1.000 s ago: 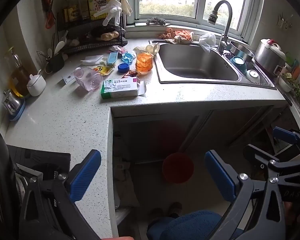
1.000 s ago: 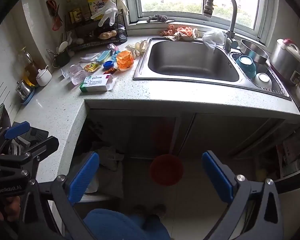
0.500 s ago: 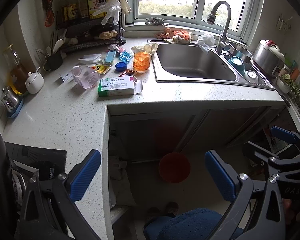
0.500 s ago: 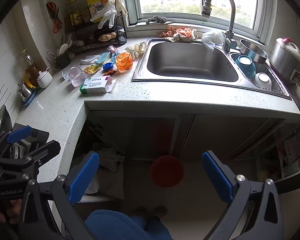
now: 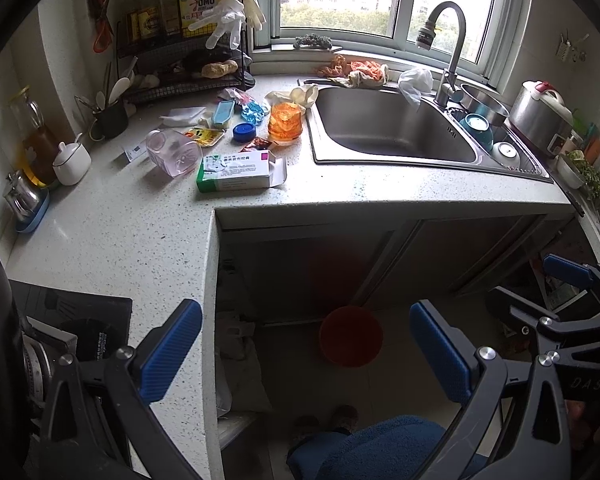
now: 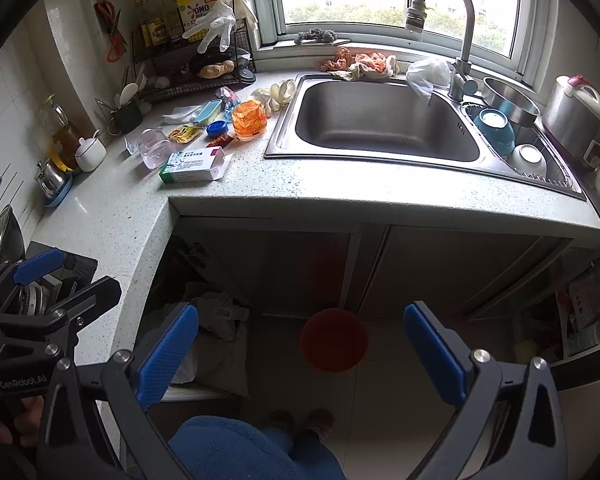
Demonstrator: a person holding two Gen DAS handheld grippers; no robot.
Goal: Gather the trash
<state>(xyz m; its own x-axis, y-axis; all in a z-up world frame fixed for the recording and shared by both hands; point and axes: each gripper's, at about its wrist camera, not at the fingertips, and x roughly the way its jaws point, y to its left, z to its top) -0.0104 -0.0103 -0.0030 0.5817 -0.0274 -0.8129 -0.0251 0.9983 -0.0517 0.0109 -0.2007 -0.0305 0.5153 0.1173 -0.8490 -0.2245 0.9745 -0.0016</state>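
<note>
Both cams: counter litter sits slightly lower/nearer in view vs 1 s ago, so grippers easing in; nothing grasped. L gripper (image 5: 306,354) + R gripper (image 6: 300,354) jaws apart, empty. Trash, e.g. medicine box (image 5: 236,171), at 11 o'clock on counter (image 5: 140,232); red bin (image 6: 334,340) on floor, dead ahead.

A pale speckled stone worktop (image 5: 100,240) bends in an L around an inner corner, with a steel sink (image 5: 388,132) sunk into its far run. Near that inner corner lies a green-and-white cardboard box (image 5: 236,172) with an open end flap. Just behind it, toward the back wall, are a clear pinkish plastic jar on its side (image 5: 174,152), a round blue lid (image 5: 244,133), an orange translucent plastic tub (image 5: 286,121) by the sink's left rim, and a yellow sachet (image 5: 204,136). A white lidded ceramic pot (image 5: 72,162) stands at the left edge. On the tiled floor (image 6: 380,400) below sits a round red bucket (image 6: 334,340).
</note>
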